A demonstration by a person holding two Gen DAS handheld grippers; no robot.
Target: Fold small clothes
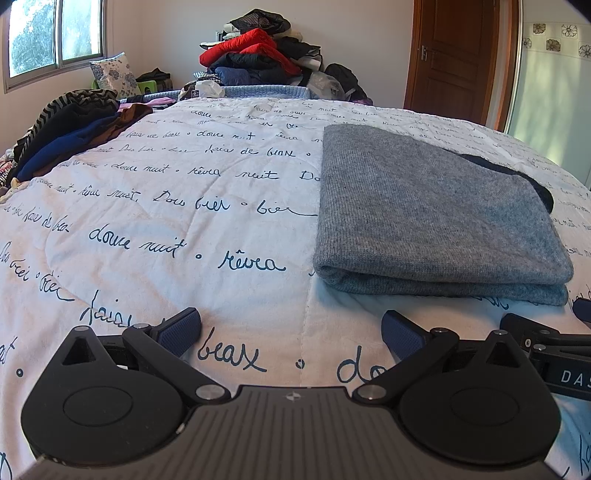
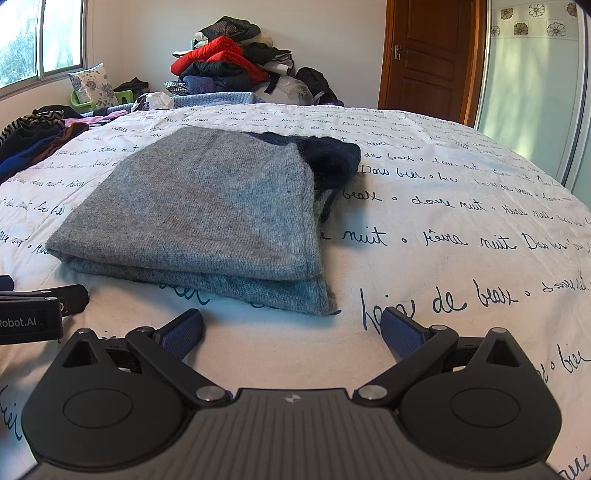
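Note:
A grey knit garment (image 1: pixel 424 206) lies folded flat on the white bedspread (image 1: pixel 184 221), with a dark navy part showing at its far right edge. It also shows in the right wrist view (image 2: pixel 207 210), navy part (image 2: pixel 328 155) at the back. My left gripper (image 1: pixel 291 332) is open and empty, low over the bedspread, left of and in front of the garment's near edge. My right gripper (image 2: pixel 291 330) is open and empty, just in front of the garment's near right corner. The right gripper (image 1: pixel 546 332) appears at the left view's right edge.
A pile of dark and striped clothes (image 1: pixel 66 136) lies at the bed's left side. A tall heap with a red jacket (image 1: pixel 251 51) stands at the far end. A wooden door (image 1: pixel 454 55) is at the back right, a window (image 1: pixel 55 33) at the left.

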